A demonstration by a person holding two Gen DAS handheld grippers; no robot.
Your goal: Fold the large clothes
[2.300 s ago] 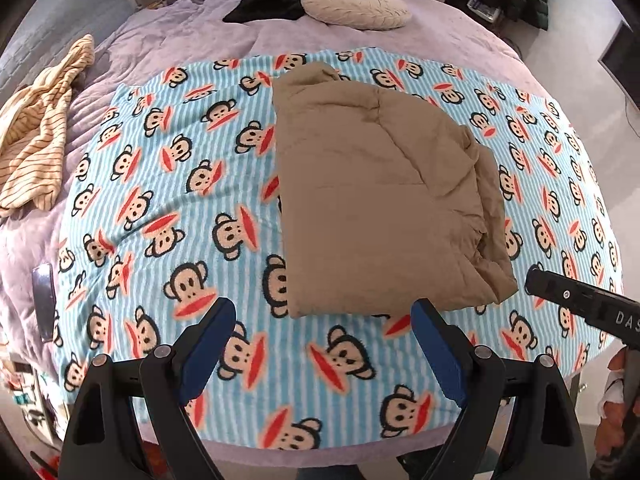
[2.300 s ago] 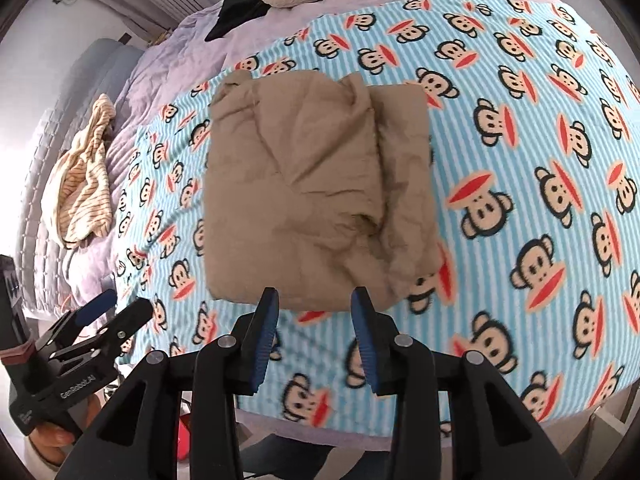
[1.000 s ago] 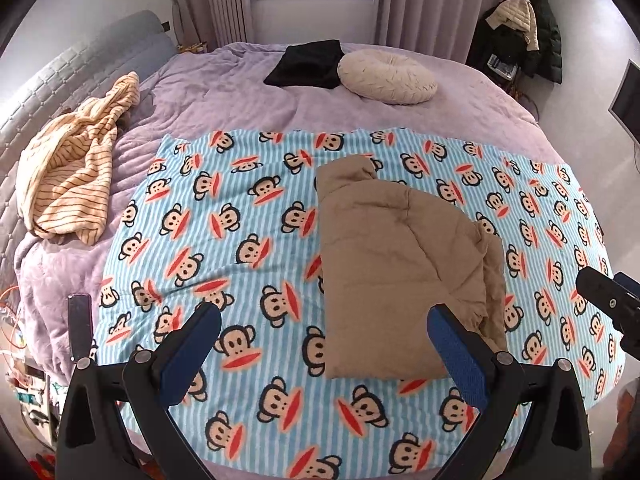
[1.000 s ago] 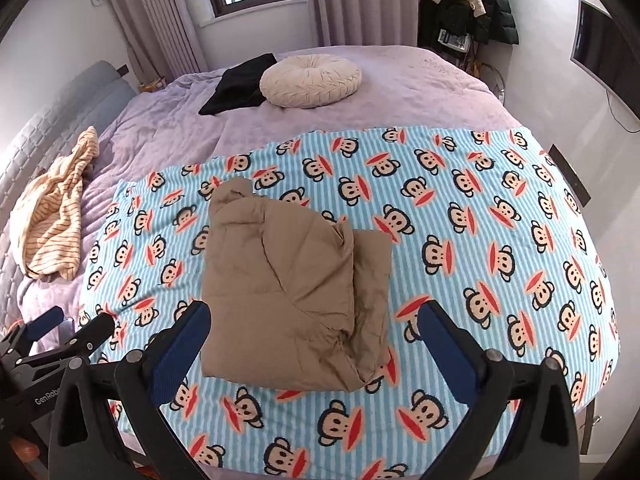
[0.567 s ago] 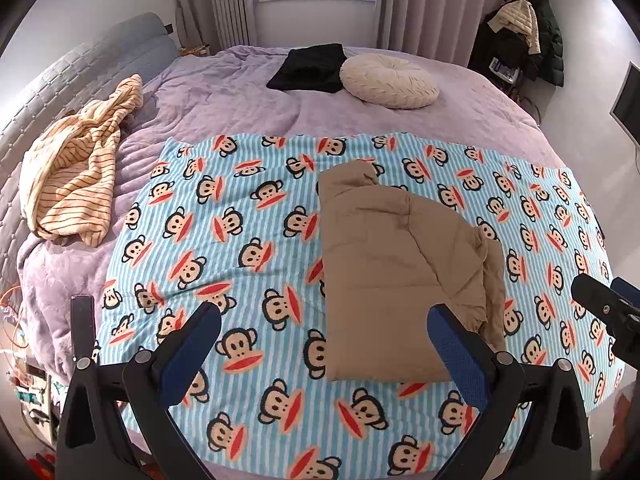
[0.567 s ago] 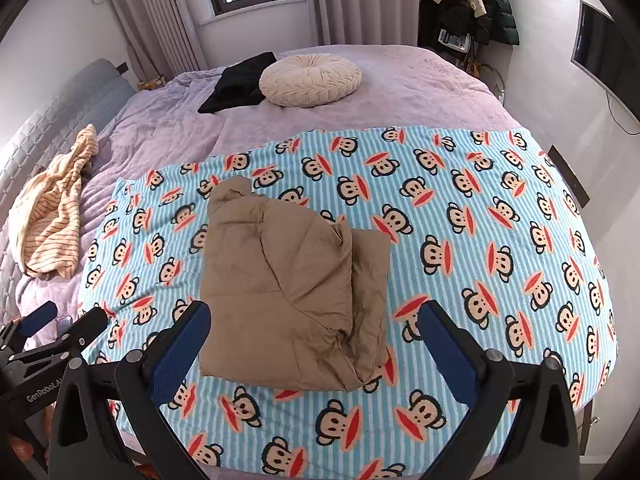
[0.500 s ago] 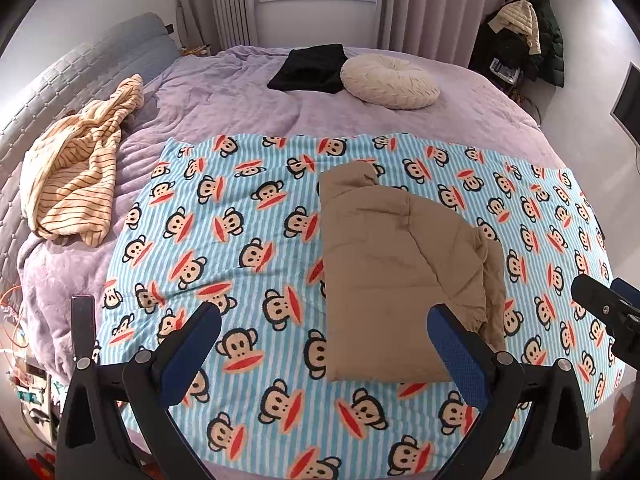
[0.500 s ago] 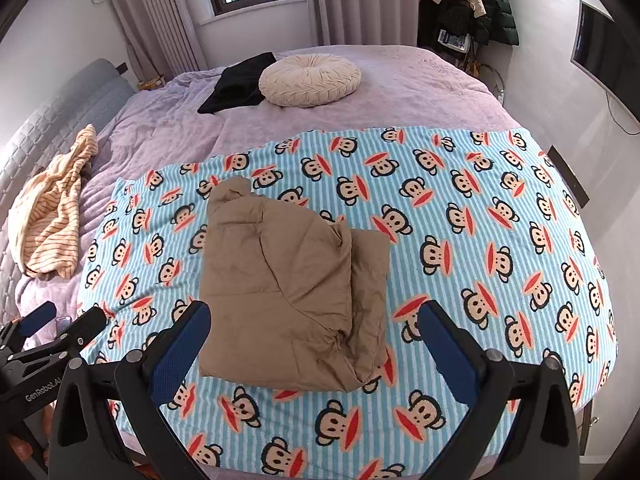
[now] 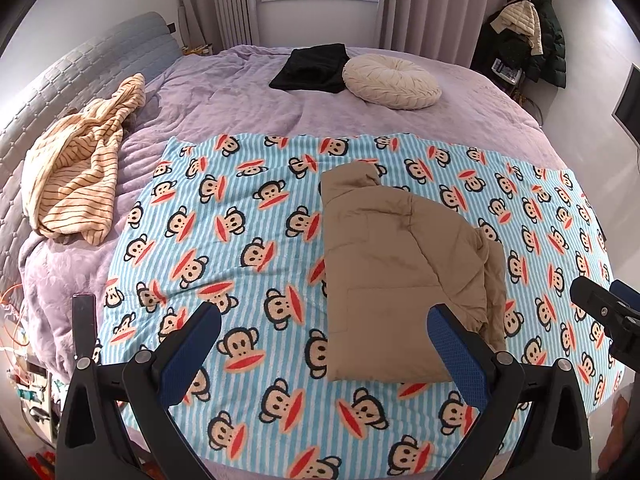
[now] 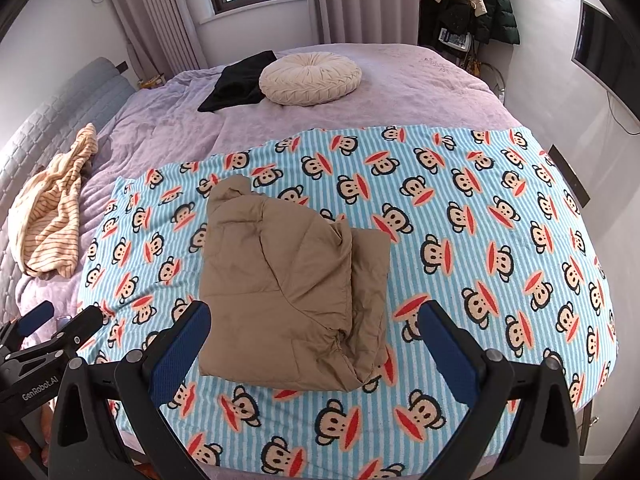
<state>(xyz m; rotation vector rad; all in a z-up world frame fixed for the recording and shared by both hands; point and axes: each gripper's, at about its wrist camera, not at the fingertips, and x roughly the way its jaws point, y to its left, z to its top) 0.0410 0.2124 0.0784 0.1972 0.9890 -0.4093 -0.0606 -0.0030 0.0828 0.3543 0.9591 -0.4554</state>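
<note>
A tan padded jacket (image 9: 400, 276) lies folded into a compact rectangle on the blue monkey-print blanket (image 9: 240, 240); it also shows in the right wrist view (image 10: 288, 288). My left gripper (image 9: 324, 344) is open and empty, held back above the blanket's near edge, left of the jacket's near end. My right gripper (image 10: 316, 340) is open and empty, held above the jacket's near end without touching it. Each gripper shows at the edge of the other's view.
A striped cream garment (image 9: 76, 172) lies bunched at the left by the grey headboard. A black folded garment (image 9: 312, 68) and a round cream cushion (image 9: 392, 80) lie at the far side of the purple bed (image 9: 240, 100). Coats (image 10: 468, 0) hang at the far right.
Both grippers have pulled back and up from the jacket since 2.3 s ago, and the right jaws have opened wide. In the last second almost nothing has moved.
</note>
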